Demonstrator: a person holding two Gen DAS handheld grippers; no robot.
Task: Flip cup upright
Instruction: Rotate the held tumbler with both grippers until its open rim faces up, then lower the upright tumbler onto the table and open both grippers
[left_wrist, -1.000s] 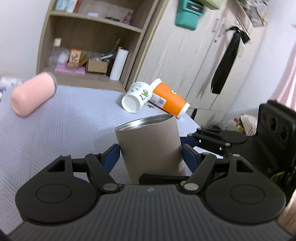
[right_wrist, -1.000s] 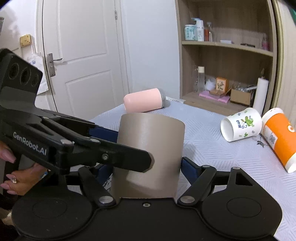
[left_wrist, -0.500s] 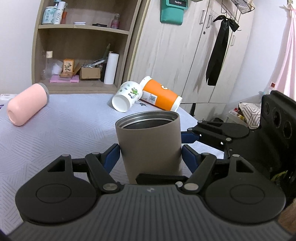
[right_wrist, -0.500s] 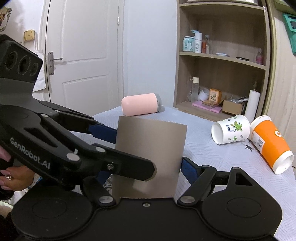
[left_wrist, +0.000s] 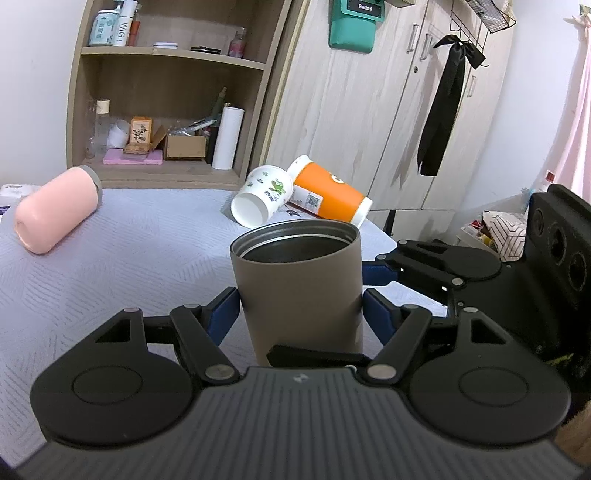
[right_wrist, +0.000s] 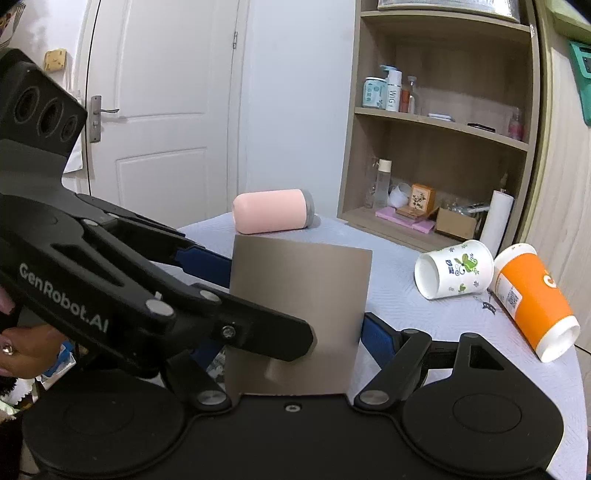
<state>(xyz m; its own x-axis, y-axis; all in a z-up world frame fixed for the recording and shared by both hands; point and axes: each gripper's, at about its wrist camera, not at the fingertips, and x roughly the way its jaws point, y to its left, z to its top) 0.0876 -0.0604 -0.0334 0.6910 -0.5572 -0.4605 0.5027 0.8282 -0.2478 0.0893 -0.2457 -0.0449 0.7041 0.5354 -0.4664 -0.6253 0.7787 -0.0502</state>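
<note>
1. Cup, taupe with a steel inside, stands upright with its mouth up, between the blue pads of my left gripper; the pads press on both of its sides, so this gripper is clenched on the cup.
2. My right gripper comes from the other side; its blue pads also lie against the wall of the same cup, so it grasps the cup too.
3. The bottom of the cup is hidden behind my grippers, so I cannot tell if it touches the worktop.
4. Ahead of my left gripper, farther on the worktop, a white paper cup lies on its side, touching an orange cup that also lies down.
5. Far to the left of it a pink tumbler lies on its side.
</note>
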